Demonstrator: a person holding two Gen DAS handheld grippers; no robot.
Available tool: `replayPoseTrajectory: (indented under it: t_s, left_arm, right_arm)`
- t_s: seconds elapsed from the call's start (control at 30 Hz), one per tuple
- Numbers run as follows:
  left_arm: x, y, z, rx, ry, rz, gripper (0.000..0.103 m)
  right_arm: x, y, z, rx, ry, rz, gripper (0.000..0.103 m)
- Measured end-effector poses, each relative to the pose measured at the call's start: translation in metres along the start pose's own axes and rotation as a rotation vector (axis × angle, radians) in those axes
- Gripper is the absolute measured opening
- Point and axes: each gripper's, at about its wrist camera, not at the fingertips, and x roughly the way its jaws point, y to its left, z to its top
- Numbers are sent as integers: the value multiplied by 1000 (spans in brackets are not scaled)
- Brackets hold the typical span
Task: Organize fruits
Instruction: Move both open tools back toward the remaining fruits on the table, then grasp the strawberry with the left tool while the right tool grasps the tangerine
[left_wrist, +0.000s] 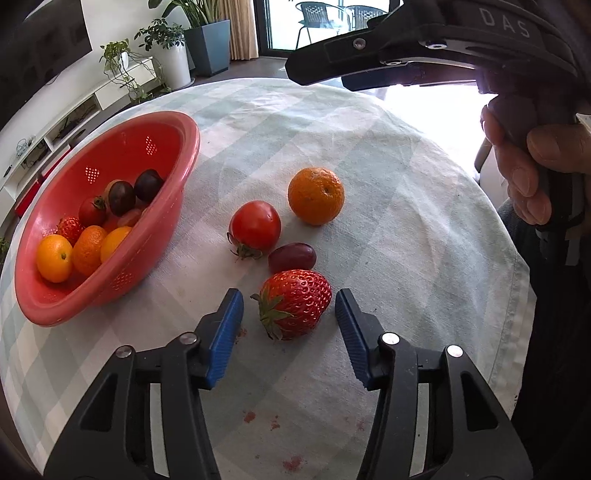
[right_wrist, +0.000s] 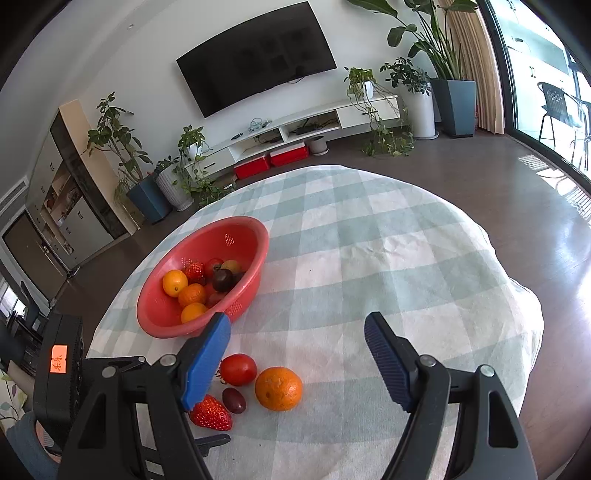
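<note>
Four loose fruits lay on the checked-cloth desk (right_wrist: 369, 236) beneath a wall television (right_wrist: 258, 55); both tools gaped, the left tool (left_wrist: 290, 314) straddling a strawberry (left_wrist: 295, 301), the right tool (right_wrist: 297, 354) empty.

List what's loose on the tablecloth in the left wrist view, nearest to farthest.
strawberry → grape → tomato → orange

strawberry (right_wrist: 211, 412): in the right wrist view, its upper left is covered by the blue finger pad (right_wrist: 205, 360).
colander (left_wrist: 110, 218) fruit: lower pieces buried under the top ones; kinds unclear.
right gripper body (left_wrist: 424, 48): cut off at 12 to 2 o'clock in the left view.
person's hand (left_wrist: 524, 166): cropped at 3 o'clock.
</note>
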Motion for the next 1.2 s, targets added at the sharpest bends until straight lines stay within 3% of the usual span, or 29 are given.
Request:
replayPoseTrajectory:
  t_s: [0.17,0.47,0.77,1.2]
  left_arm:
    - [-1,2,-1,-10,-15,-32,36]
    - [-7,5,-5,-43,-36,-26,36]
    - [-42,13,-27,-139,-114,-2,36]
    - [-102,50,-68,-329,-238,49,36]
  right_arm:
    - [4,-1,-1,9,26,-2,78]
    - [11,-2,-5,7,70,-19,78]
    - [18,-2,-12,-19,119,-24,78]
    - [44,34,-37,-214,263,-48,61]
